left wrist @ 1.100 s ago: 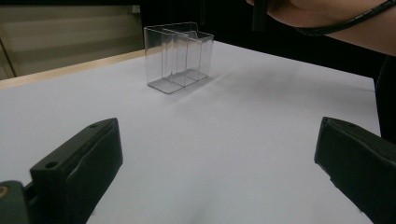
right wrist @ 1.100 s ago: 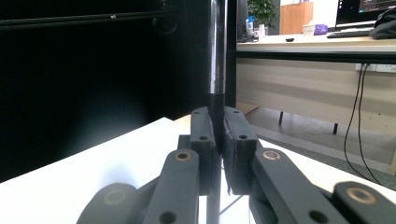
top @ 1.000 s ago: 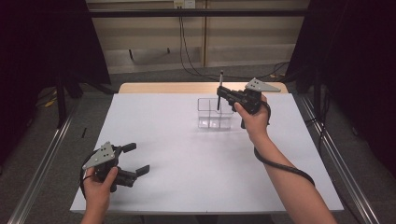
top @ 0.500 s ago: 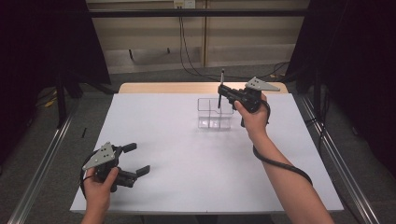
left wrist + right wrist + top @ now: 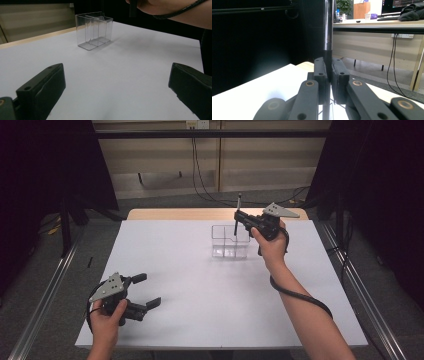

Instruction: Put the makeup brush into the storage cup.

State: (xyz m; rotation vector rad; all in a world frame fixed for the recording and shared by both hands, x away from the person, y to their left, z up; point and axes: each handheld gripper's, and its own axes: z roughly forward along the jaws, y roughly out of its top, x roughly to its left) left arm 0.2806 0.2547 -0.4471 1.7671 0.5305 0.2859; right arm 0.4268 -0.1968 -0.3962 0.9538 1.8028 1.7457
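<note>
From above, one clear box (image 5: pixel 229 241) on the white table (image 5: pixel 200 285), one black pen (image 5: pixel 237 218) upright over it clamped in the right gripper (image 5: pixel 239 217), left gripper (image 5: pixel 148 291) spread wide; its own view shows nothing between the jaws; the right's, jaws pinching the pen (image 5: pixel 328 37).

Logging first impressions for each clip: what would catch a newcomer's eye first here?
The right gripper at the table's far side, shut on a thin black pen held upright over a clear box with compartments. Next, the left gripper at the near left corner, jaws wide open with nothing between them, low over the white table.
</note>
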